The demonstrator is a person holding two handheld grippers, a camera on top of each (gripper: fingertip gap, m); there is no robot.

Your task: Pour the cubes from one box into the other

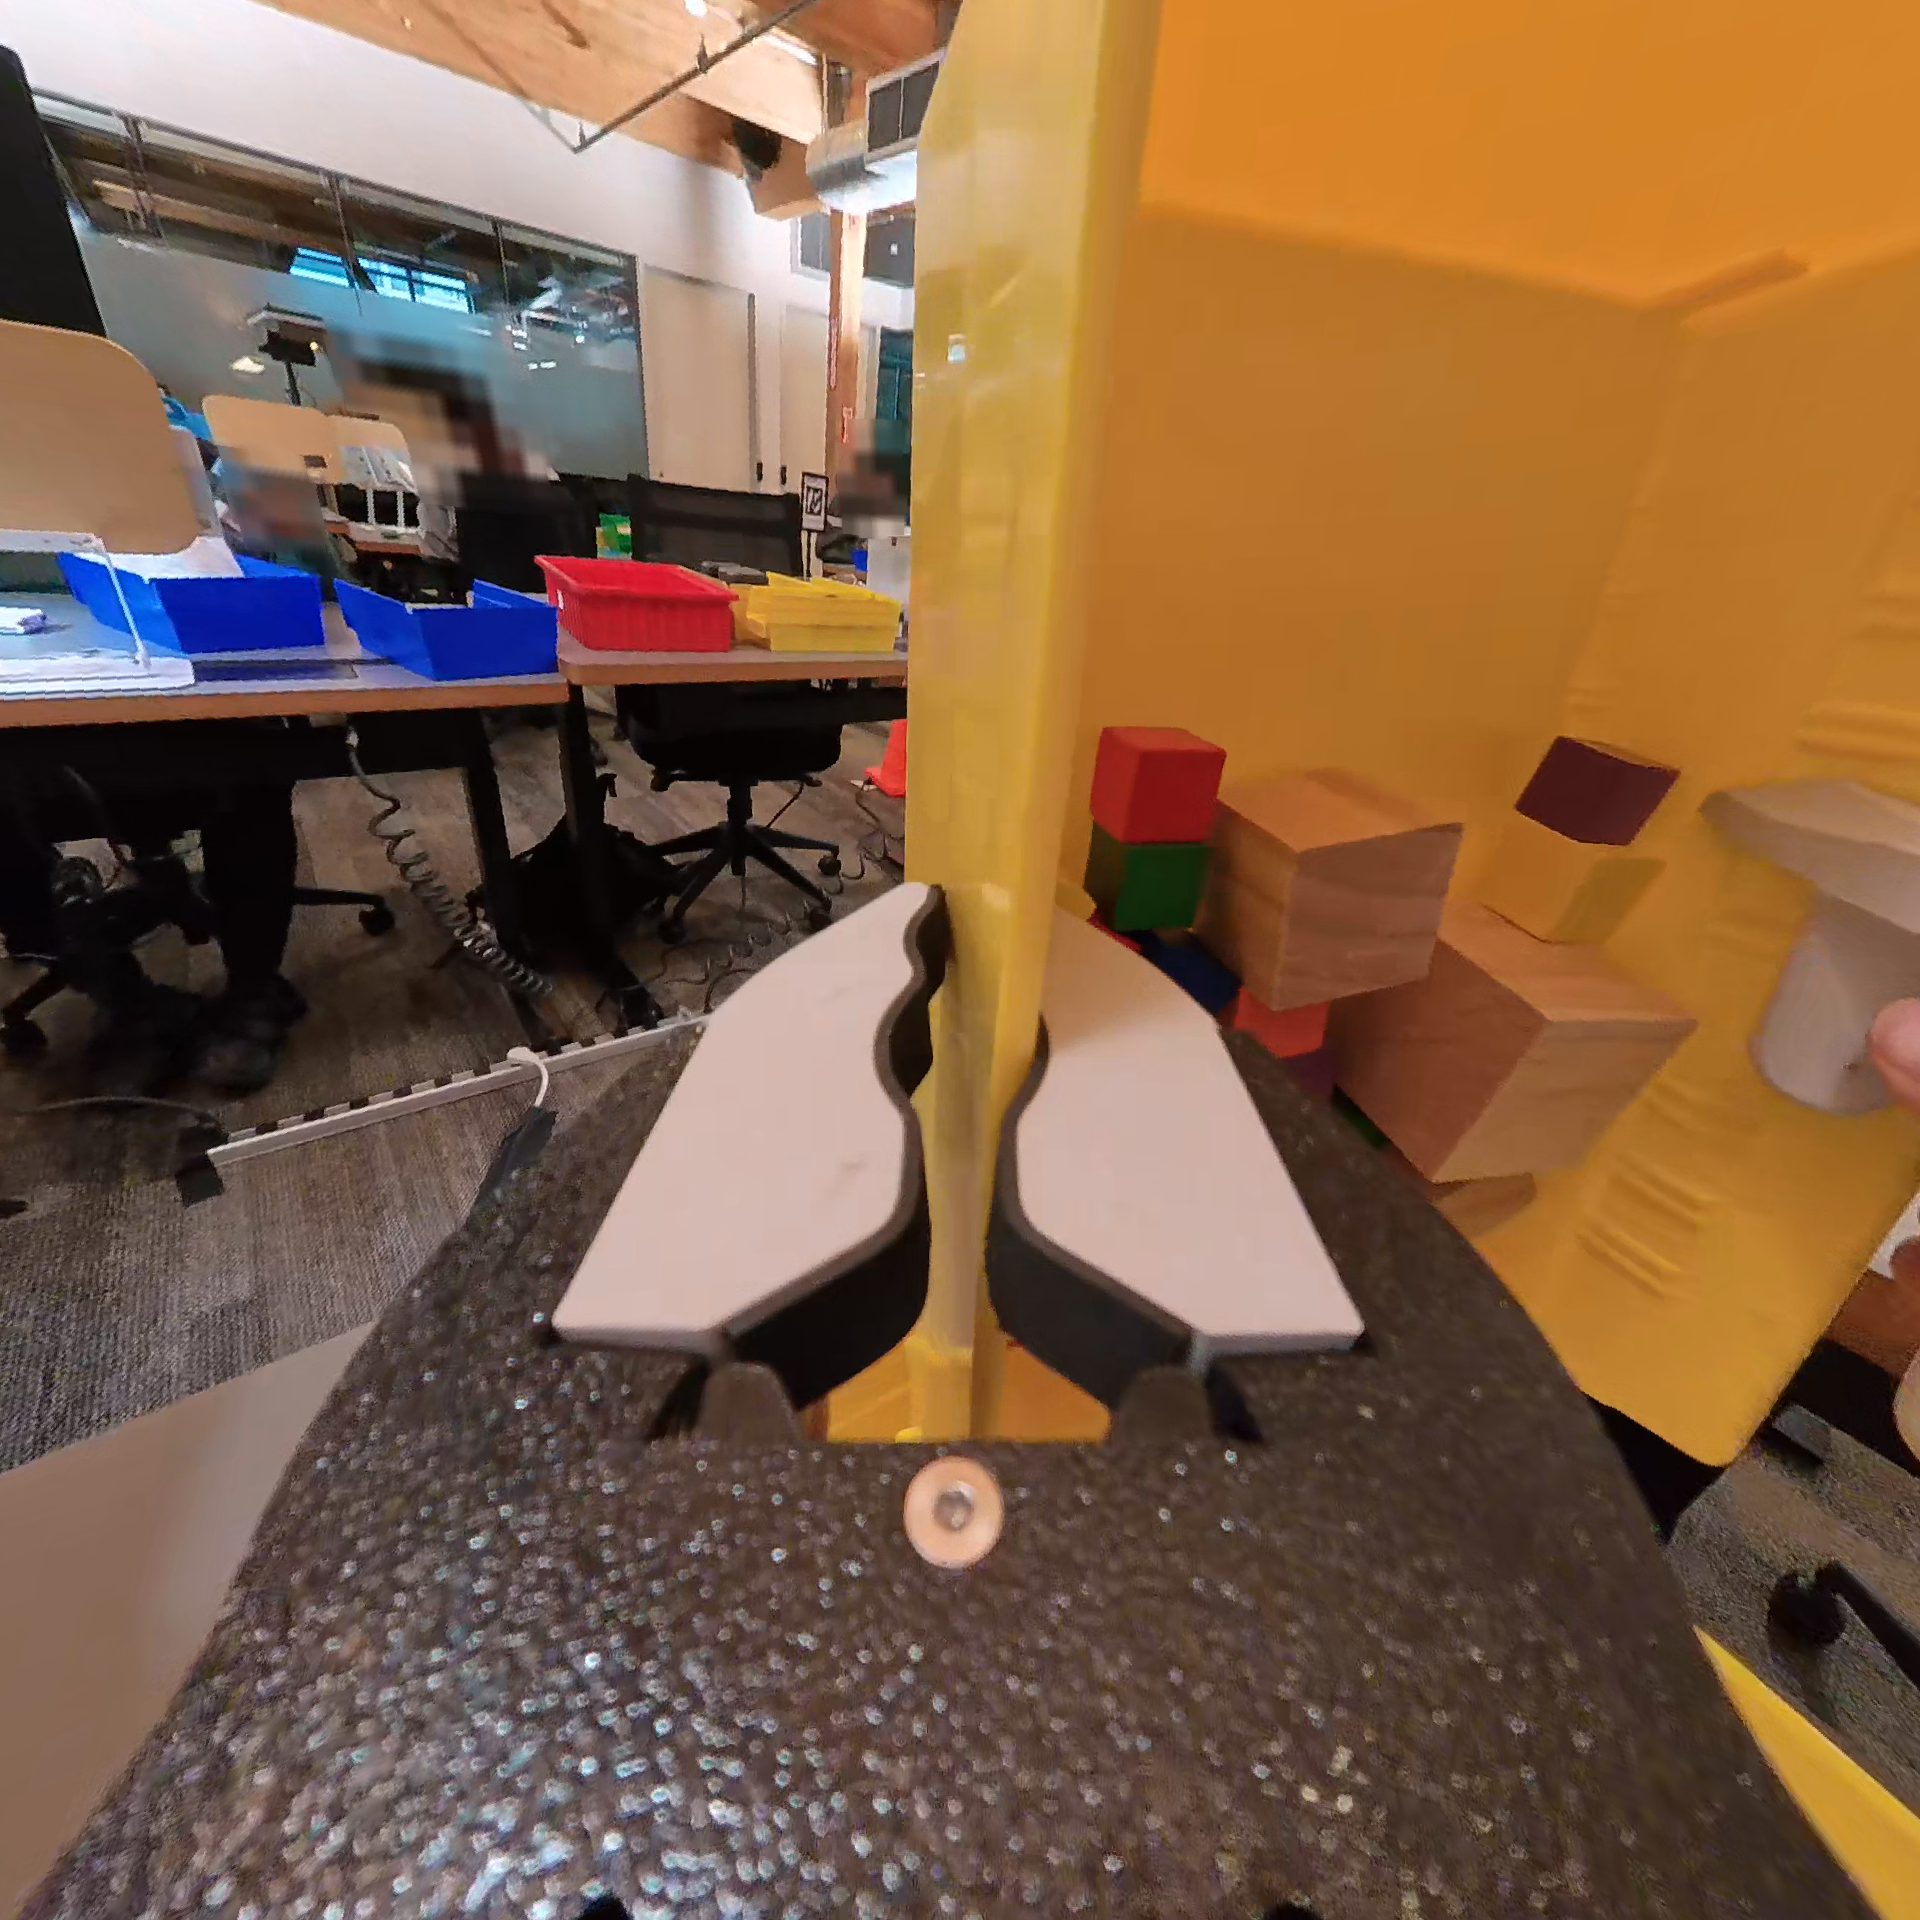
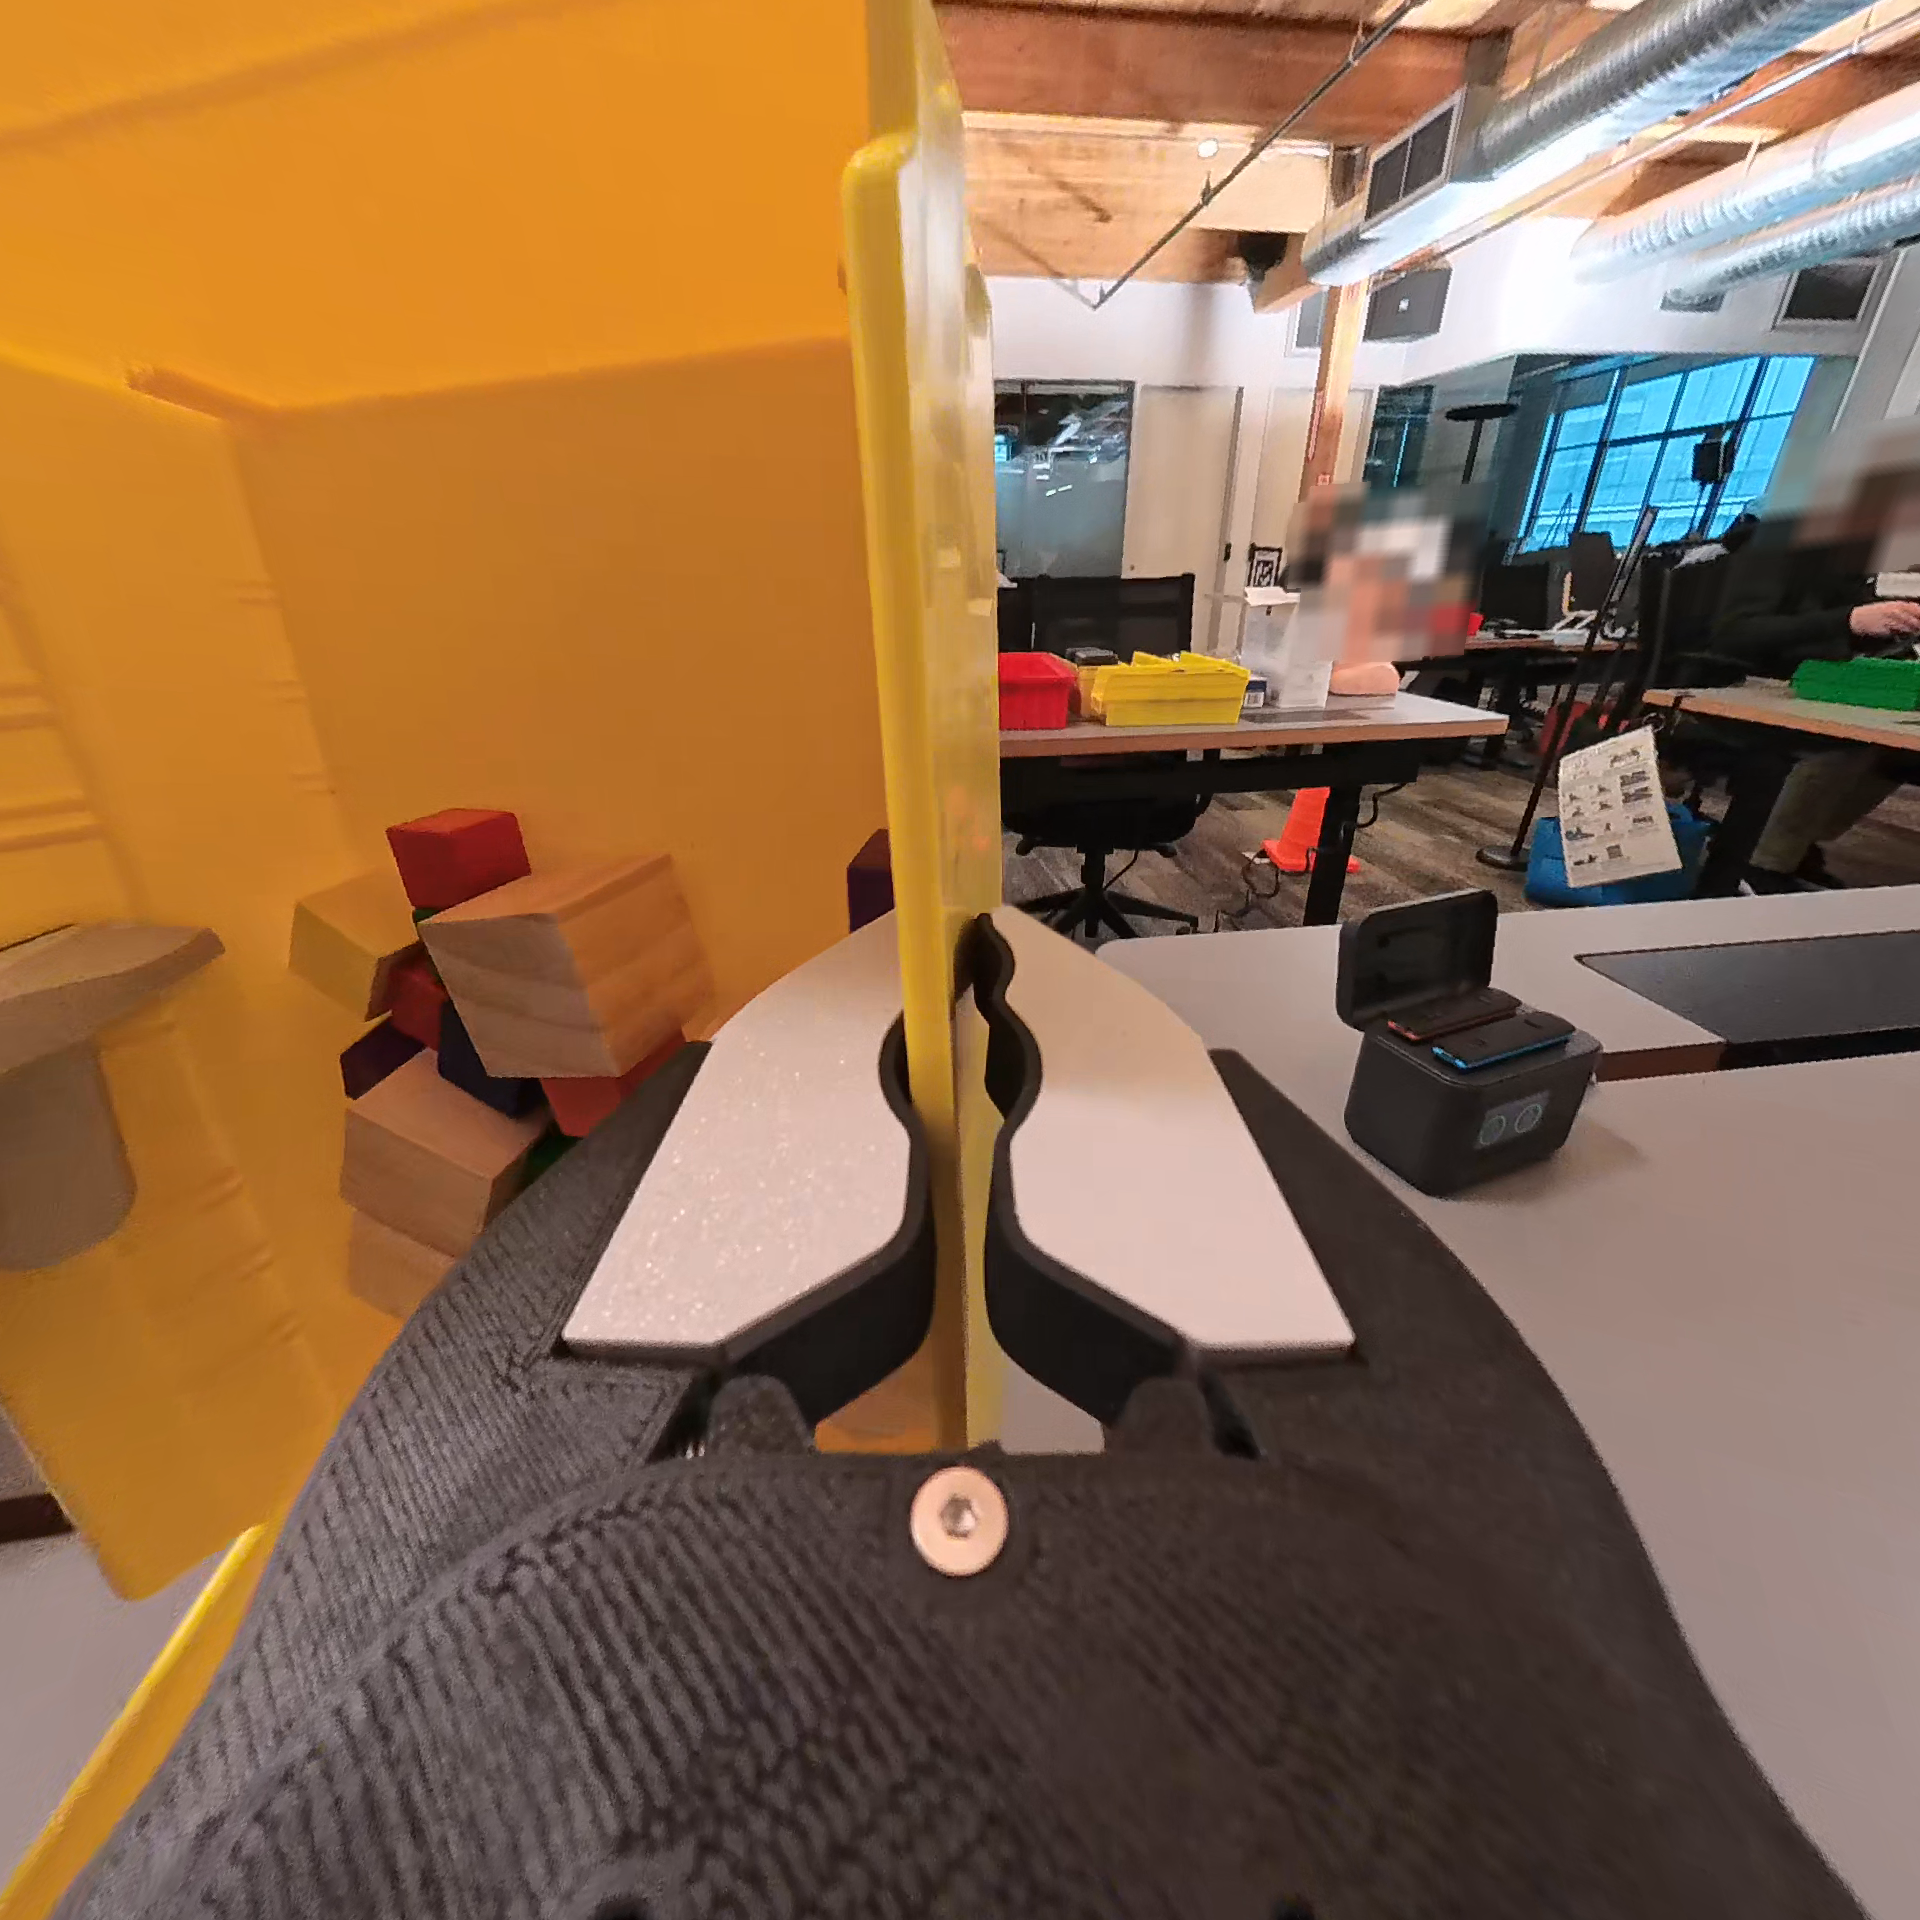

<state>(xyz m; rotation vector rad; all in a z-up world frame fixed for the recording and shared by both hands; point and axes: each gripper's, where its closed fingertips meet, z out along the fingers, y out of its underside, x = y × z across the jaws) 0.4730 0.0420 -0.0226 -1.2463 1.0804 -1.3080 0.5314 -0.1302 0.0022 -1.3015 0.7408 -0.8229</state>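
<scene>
I hold a yellow box (image 1: pixel 1351 520) in the air, tipped steeply on its side. My left gripper (image 1: pixel 982 925) is shut on its left wall. My right gripper (image 2: pixel 948 935) is shut on the opposite wall (image 2: pixel 914 520). Inside, cubes are piled at the low end: large wooden cubes (image 1: pixel 1330 883) with small red (image 1: pixel 1153 779), green (image 1: pixel 1143 883) and maroon (image 1: pixel 1595 790) ones. The pile also shows in the right wrist view (image 2: pixel 566 977). A yellow edge (image 2: pixel 135 1714), perhaps a second box, lies below; its inside is hidden.
A grey table (image 2: pixel 1558 1351) lies under my right gripper, with an open black case (image 2: pixel 1465 1081) and a dark mat (image 2: pixel 1766 987) on it. Farther desks carry blue (image 1: pixel 447 634), red (image 1: pixel 634 603) and yellow bins (image 1: pixel 821 613). Office chairs and seated people are behind.
</scene>
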